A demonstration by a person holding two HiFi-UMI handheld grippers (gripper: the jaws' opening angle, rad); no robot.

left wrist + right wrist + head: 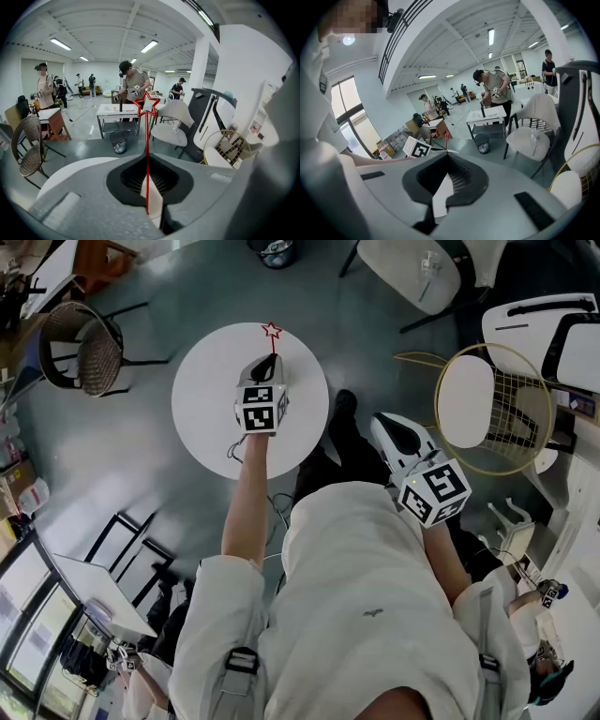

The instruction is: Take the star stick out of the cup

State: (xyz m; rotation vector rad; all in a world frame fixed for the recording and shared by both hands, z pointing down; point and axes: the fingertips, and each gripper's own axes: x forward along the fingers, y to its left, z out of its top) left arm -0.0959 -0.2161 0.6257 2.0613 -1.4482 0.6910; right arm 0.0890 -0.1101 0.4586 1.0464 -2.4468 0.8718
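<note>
Stick, thin and red with an outlined star on top (147, 154), stands upright, pinched in the left claw (149, 197), its star well above the claw tips, over the round white desk (202, 404). The right claw (438, 199) hangs beside the desk, narrow, with nothing between its jaws.

Red star stick, held up clear of any cup

The star stick (147, 154) is a thin red rod topped by a hollow red star outline. It stands near upright, star uppermost, its lower end pinched between the closed jaws of the left gripper (149, 206), above the round white table (202, 381).
</note>
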